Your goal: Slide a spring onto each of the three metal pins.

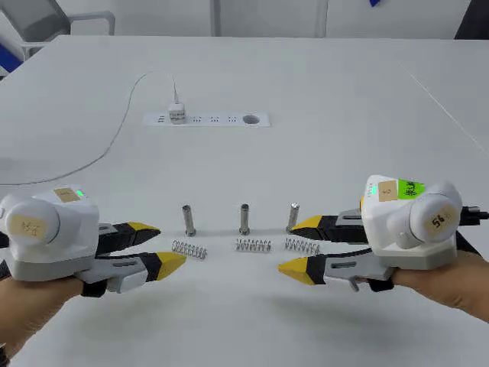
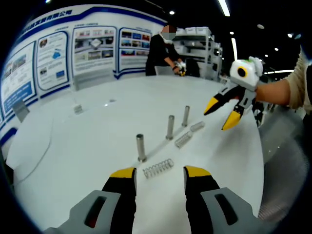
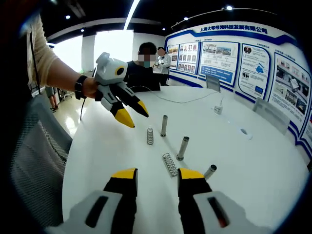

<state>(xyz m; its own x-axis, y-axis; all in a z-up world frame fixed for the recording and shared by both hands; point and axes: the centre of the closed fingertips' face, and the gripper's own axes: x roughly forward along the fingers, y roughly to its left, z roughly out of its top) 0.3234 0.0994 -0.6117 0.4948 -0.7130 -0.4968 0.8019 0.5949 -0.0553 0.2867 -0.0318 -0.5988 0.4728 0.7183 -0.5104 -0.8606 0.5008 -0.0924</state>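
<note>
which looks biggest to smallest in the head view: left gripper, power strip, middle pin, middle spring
1. left gripper, though it is nearest the camera
2. power strip
3. middle pin and middle spring: these look about alike, so I am not ranking them

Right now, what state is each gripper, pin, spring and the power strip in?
left gripper: open, empty
right gripper: open, empty
left pin: upright, bare
middle pin: upright, bare
right pin: upright, bare
left spring: lying flat, unthreaded
middle spring: lying flat, unthreaded
right spring: lying flat, unthreaded
power strip: white adapter plugged in
</note>
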